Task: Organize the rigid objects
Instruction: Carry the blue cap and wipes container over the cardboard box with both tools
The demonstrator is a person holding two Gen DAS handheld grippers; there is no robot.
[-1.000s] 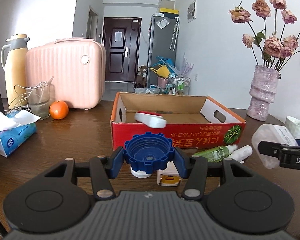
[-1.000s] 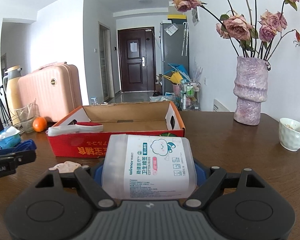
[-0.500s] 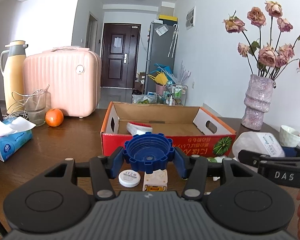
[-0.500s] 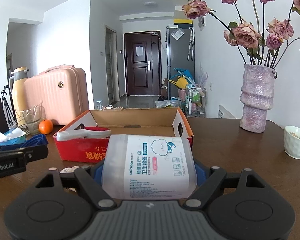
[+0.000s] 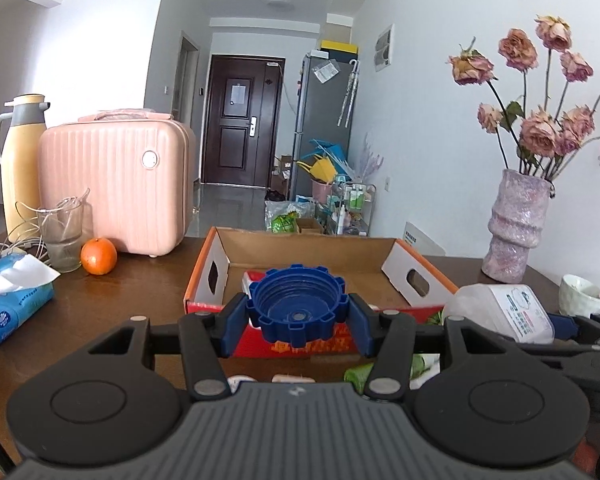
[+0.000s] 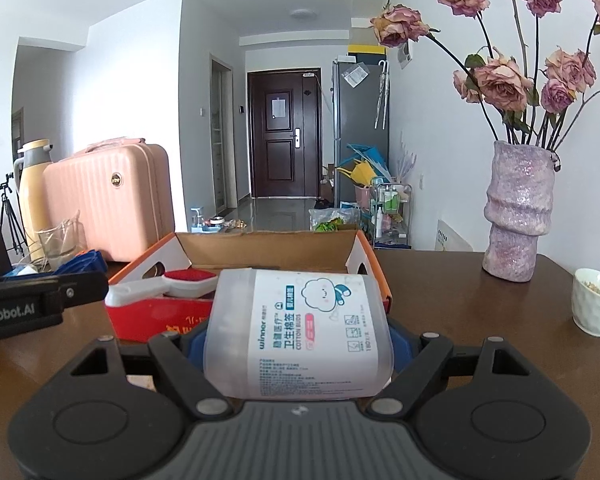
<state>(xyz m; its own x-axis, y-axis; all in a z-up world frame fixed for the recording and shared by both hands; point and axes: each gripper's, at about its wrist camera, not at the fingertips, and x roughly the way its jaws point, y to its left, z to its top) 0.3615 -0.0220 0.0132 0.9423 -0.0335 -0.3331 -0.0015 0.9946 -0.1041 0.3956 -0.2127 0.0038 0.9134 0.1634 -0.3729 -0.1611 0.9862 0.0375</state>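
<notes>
Tongs on the left (image 5: pixel 298 316) pinch a blue notched cap (image 5: pixel 298 306) by its sides, its hollow facing the camera, raised above the bench (image 5: pixel 100 308) just in front of the red cardboard box (image 5: pixel 312 276). The right tongs (image 6: pixel 298 344) clamp a translucent cotton-bud tub (image 6: pixel 300 332) lying on its side, label up, level with the box's near right corner. Both tongs point slightly downward toward the box, side by side. A red-and-white brush (image 6: pixel 168 286) lies over the box's left rim.
</notes>
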